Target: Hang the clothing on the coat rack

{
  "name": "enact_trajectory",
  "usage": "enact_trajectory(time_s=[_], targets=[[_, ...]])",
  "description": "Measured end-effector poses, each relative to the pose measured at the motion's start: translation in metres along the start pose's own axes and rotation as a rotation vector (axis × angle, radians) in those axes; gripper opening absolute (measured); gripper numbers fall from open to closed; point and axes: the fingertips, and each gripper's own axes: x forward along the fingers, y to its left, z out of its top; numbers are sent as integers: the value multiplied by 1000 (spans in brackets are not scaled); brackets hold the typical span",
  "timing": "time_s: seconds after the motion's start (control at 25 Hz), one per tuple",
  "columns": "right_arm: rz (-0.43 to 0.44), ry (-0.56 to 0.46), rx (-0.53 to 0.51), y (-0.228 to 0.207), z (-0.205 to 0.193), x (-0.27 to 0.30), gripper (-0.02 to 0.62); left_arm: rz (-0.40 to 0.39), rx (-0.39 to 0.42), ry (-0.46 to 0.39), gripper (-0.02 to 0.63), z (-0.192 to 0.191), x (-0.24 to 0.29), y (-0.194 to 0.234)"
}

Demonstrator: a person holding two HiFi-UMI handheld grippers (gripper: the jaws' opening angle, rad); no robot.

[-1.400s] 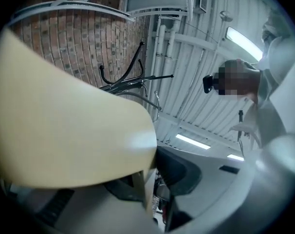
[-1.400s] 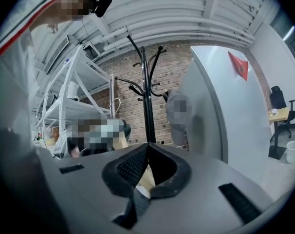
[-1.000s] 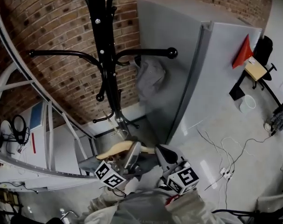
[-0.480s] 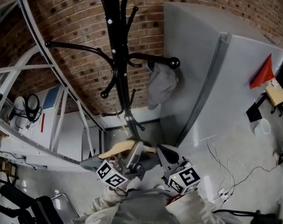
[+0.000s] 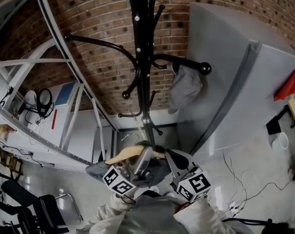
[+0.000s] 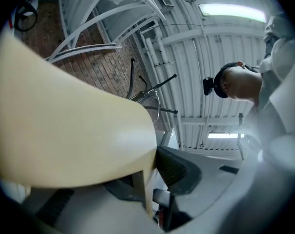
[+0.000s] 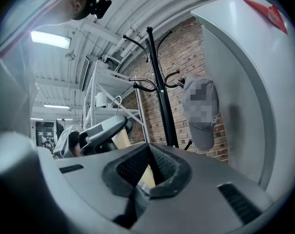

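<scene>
L gripper (image 5: 141,164) is clamped tight on the wooden hanger (image 5: 125,153). R gripper (image 5: 173,162) is nearly closed, and we think it's pinching the hanger's other side. Grey clothing (image 5: 96,170) droops off the hanger, low by the coat rack (image 5: 146,82) pole, not yet hung. No counter in view. Risks, we judge: tilted hanger misses a rack arm, garment slides off, or we knock the cap (image 5: 185,87) off the rt arm.
</scene>
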Motion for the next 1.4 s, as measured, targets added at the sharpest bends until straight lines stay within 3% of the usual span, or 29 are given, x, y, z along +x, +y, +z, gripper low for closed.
enact_trajectory(time_s=[0.6, 0.96, 1.16, 1.4], targets=[[-139, -49, -55, 19, 11, 28, 25, -111, -36, 27, 84, 31, -1, 21], [-285, -68, -38, -11, 21, 24, 25, -184, -27, 37, 84, 46, 26, 23], [-295, -83, -109, -17, 34, 27, 25, -217, -17, 34, 84, 54, 44, 21], [-266, -90, -126, -25, 45, 36, 25, -231, -16, 15, 84, 62, 63, 25]])
